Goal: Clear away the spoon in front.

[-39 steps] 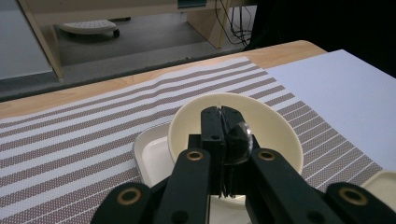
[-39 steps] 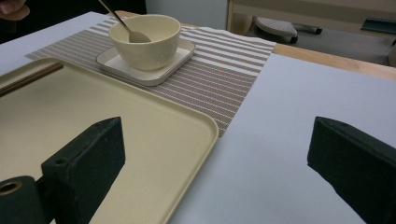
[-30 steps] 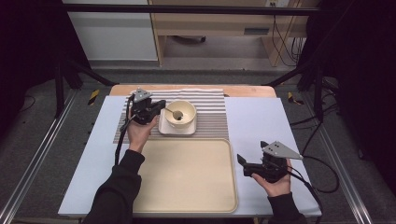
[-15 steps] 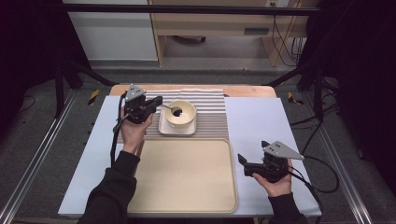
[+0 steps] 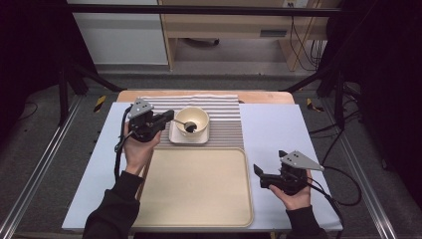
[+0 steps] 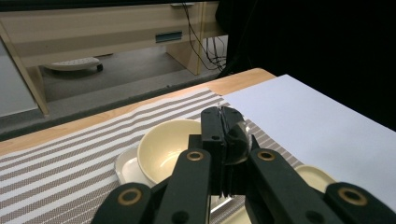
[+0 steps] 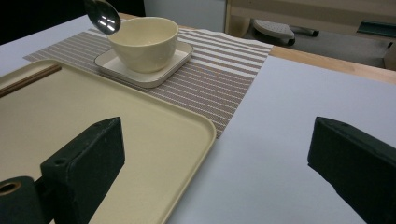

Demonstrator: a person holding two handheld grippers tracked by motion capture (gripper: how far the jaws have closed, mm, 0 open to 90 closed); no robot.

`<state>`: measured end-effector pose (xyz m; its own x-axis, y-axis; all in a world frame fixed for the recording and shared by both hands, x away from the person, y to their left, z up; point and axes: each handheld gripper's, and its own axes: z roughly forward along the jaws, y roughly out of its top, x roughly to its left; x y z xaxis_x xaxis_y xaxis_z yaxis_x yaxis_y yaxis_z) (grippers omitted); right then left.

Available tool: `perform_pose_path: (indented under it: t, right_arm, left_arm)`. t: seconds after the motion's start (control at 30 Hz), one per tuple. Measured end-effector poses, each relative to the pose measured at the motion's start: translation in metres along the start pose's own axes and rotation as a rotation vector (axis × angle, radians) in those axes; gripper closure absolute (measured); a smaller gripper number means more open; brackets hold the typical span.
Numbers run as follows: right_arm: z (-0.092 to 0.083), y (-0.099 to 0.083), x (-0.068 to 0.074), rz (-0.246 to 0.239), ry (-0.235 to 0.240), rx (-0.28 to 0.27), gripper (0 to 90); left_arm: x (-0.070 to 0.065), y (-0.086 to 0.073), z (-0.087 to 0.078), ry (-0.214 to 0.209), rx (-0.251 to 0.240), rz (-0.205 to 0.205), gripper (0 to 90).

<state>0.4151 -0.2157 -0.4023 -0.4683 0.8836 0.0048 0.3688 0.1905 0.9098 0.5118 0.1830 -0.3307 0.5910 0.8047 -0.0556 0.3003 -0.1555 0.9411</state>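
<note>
Spoon (image 5: 184,123) gripped in left hand-held gripper (image 5: 166,118), jaws clamped on handle, bowl end lifted above cream bowl (image 5: 192,121); bowl sits on square plate (image 5: 175,138) on striped mat (image 5: 226,114); likely spoon being taken out, placing not yet done; tray (image 5: 199,186) bare; left hand raised beside bowl, palm up; right hand-held gripper (image 5: 259,175) jaws wide, nothing held, resting on bench (image 5: 271,124) right of tray.

bare tray (image 5: 199,199) and open table right (image 5: 278,129); bowl (image 5: 193,119) on mat (image 5: 224,117) behind
</note>
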Motion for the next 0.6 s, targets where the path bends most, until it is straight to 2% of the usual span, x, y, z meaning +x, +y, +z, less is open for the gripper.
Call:
perform_pose_path:
  t: [0.37, 0.6]
  right_arm:
    - [0.000, 0.000, 0.001, -0.004, -0.003, 0.002, 4.1]
    - [0.001, -0.001, 0.000, -0.012, -0.006, 0.006, 4.1]
  left_arm:
    - [-0.014, -0.015, -0.030, -0.031, 0.009, 0.027, 88.4]
    - [-0.020, -0.029, -0.041, -0.047, 0.024, 0.030, 88.5]
